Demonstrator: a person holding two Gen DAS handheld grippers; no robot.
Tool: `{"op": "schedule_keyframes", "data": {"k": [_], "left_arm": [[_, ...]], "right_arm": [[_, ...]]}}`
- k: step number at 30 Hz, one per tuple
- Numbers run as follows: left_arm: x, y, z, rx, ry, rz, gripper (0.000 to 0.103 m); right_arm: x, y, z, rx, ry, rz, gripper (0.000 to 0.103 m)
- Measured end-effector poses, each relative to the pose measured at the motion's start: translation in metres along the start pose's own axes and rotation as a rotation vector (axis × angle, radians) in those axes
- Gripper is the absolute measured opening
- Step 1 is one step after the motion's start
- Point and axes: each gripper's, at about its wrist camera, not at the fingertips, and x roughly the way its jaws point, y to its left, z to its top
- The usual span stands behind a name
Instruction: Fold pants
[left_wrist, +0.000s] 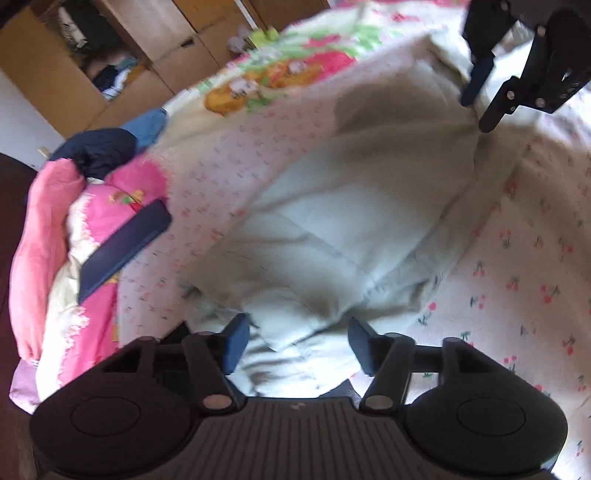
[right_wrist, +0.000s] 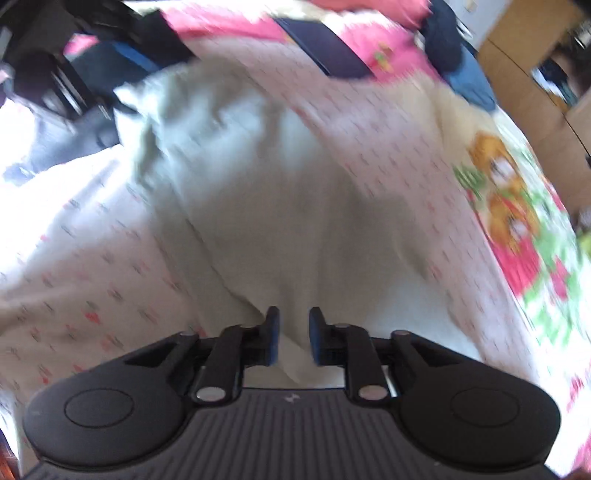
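Hovering with jaws spread wide and empty, the left gripper (left_wrist: 298, 343) sits over the pale pants (left_wrist: 332, 229) lying on the cherry-print sheet (left_wrist: 524, 266). The right gripper (right_wrist: 293, 338), partly open, grips nothing. A dark flat case (left_wrist: 123, 245) rests nearby against pink bedding (left_wrist: 48, 240).

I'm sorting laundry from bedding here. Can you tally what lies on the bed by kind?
Pale green cotton pants: 1
Cherry-print white bedsheet: 1
Pink cartoon-print quilt: 1
Dark navy garment, bunched: 1
Blue fabric piece: 1
Flat dark navy rectangular object: 1
Total: 6
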Motion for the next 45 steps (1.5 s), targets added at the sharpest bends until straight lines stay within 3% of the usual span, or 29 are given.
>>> {"op": "schedule_keyframes", "data": {"k": [2, 5, 8, 10, 13, 16, 18, 19, 22, 25, 29, 32, 35, 39, 41, 45], "left_arm": [[0.016, 0.001, -0.002, -0.017, 0.032, 0.000, 0.074], [0.023, 0.016, -0.003, -0.121, 0.024, -0.028, 0.073], [0.020, 0.027, -0.003, -0.196, -0.002, -0.052, 0.054], [0.019, 0.035, -0.005, -0.235, -0.012, -0.064, 0.034], [0.017, 0.048, -0.010, -0.291, -0.043, -0.103, 0.026], [0.008, 0.057, -0.016, -0.313, -0.083, -0.121, 0.024], [-0.002, 0.063, -0.023, -0.329, -0.111, -0.138, 0.023], [-0.009, 0.066, -0.026, -0.335, -0.120, -0.152, 0.023], [-0.028, 0.072, -0.036, -0.353, -0.116, -0.175, 0.023], [-0.021, 0.061, -0.046, -0.316, -0.037, -0.134, 0.027], [-0.012, 0.046, -0.047, -0.310, 0.040, -0.061, 0.034], [-0.027, 0.039, -0.041, -0.361, 0.068, 0.006, 0.036], [-0.041, 0.030, -0.032, -0.382, 0.103, 0.090, 0.036], [-0.059, 0.011, 0.006, -0.364, 0.066, 0.178, 0.036], [-0.059, -0.006, 0.037, -0.363, 0.024, 0.161, 0.039], [-0.032, -0.057, 0.107, -0.356, -0.031, 0.031, 0.041]], "right_arm": [[0.017, 0.019, 0.015, -0.029, -0.063, 0.024, 0.033], [0.043, 0.043, 0.034, -0.060, -0.114, 0.050, 0.033], [0.060, 0.060, 0.047, -0.089, -0.142, 0.052, 0.033], [0.068, 0.067, 0.055, -0.104, -0.160, 0.025, 0.033], [0.083, 0.080, 0.065, -0.133, -0.157, -0.039, 0.033], [0.088, 0.092, 0.071, -0.154, -0.164, -0.089, 0.029], [0.084, 0.096, 0.075, -0.129, -0.143, -0.085, 0.005], [0.078, 0.097, 0.078, -0.103, -0.138, -0.072, 0.004], [0.055, 0.103, 0.084, -0.029, -0.149, -0.023, 0.003], [0.059, 0.116, 0.082, -0.011, -0.151, 0.007, 0.004], [0.083, 0.119, 0.085, 0.060, -0.098, 0.028, 0.020], [0.054, 0.098, 0.074, 0.133, -0.150, 0.059, 0.022], [0.018, 0.061, 0.038, 0.283, -0.166, 0.060, 0.028], [-0.014, -0.006, -0.032, 0.498, -0.120, -0.046, 0.028], [-0.026, -0.049, -0.072, 0.601, -0.097, -0.113, 0.028], [-0.043, -0.142, -0.137, 0.814, -0.048, -0.229, 0.028]]}}
